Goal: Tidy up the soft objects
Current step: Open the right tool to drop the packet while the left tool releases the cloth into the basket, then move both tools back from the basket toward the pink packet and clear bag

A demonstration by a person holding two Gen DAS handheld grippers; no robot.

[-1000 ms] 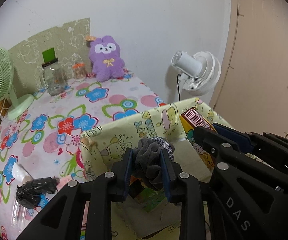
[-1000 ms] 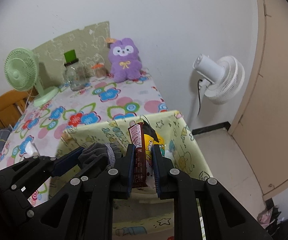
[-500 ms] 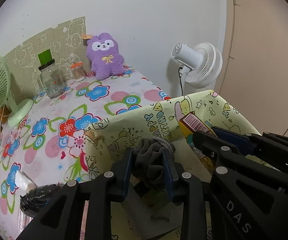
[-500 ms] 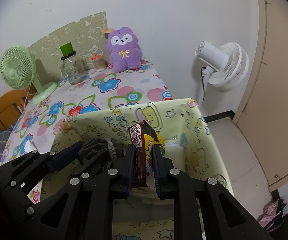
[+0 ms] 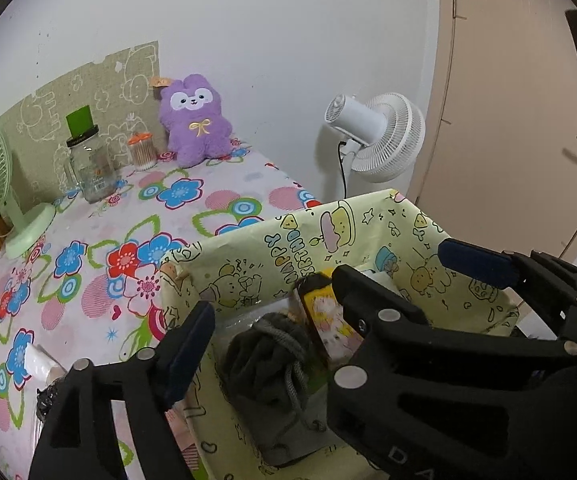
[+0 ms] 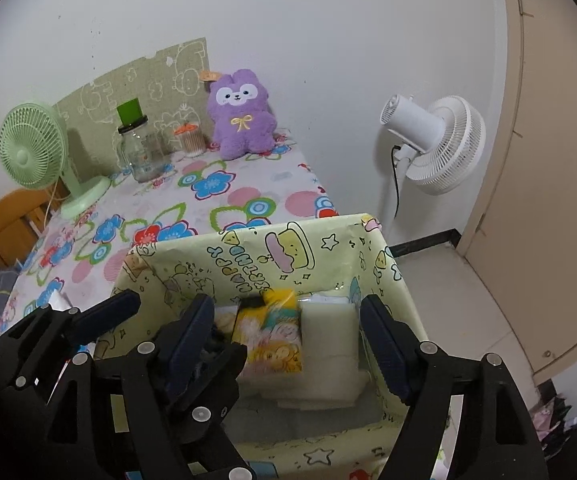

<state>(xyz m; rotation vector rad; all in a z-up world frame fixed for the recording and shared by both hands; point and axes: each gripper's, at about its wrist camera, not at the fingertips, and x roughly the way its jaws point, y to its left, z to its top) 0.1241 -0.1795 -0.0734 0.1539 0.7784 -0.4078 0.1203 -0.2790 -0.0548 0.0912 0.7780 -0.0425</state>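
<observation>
A yellow cartoon-print storage box (image 5: 296,240) (image 6: 248,252) stands at the near edge of the flowered table. A dark grey drawstring pouch (image 5: 272,364) lies inside it, below my open left gripper (image 5: 272,320). A yellow snack packet (image 6: 272,336) (image 5: 328,320) lies in the box beside a white foam block (image 6: 330,344). My right gripper (image 6: 288,332) is open and empty above them. A purple plush rabbit (image 5: 194,120) (image 6: 242,114) sits at the table's back by the wall.
A glass jar with a green lid (image 5: 88,164), a small toothpick jar (image 5: 142,152) and a green desk fan (image 6: 38,156) stand at the back. A black bundle (image 5: 46,400) lies at the table's near left. A white floor fan (image 6: 436,148) and a door (image 5: 520,120) are on the right.
Both grippers have opened. The grey pouch dropped from the left gripper and the snack packet from the right gripper into the box. Both grippers moved lower over the box.
</observation>
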